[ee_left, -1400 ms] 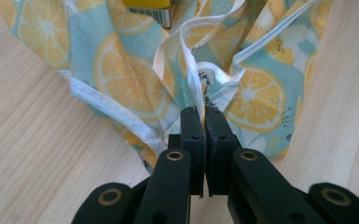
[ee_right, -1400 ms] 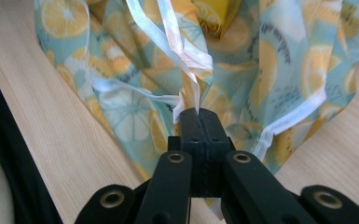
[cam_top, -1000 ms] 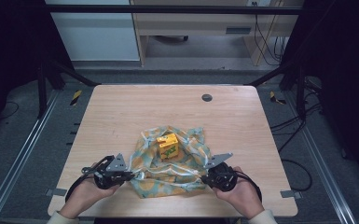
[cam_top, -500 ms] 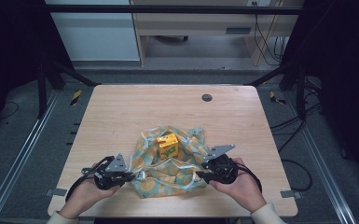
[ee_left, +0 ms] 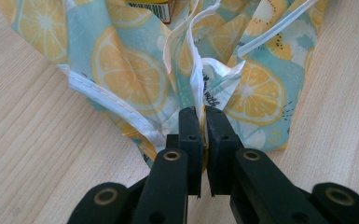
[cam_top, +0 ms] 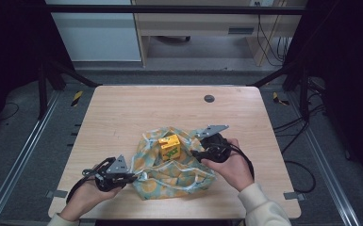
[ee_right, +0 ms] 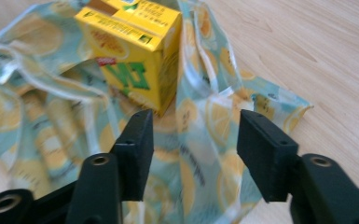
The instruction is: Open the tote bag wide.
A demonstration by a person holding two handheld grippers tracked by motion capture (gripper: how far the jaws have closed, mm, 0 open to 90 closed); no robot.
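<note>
Near the front of the worktop [cam_top: 122, 113], crumpled and half gathered: cloth [cam_top: 169, 181], lemon-printed, with carton [cam_top: 169, 147] upright on its middle. Pinched at the white hem on the near left by left claw [ee_left: 203, 112], pressed tight together on bunched folds. Spread on the other side: right claw [ee_right: 193, 126], just been opening, with nothing between the pads, poised over the cloth's right part just beside the carton.

Looks thin, limp and light; likely to sag and slide rather than hold a shape. Best taken at the stitched hem or a corner, where doubled fabric gives some bite. As for the carton: probably light too, stiff-walled, apt to tip if the cloth beneath gets tugged unevenly. Safer to raise opposite edges together.
</note>
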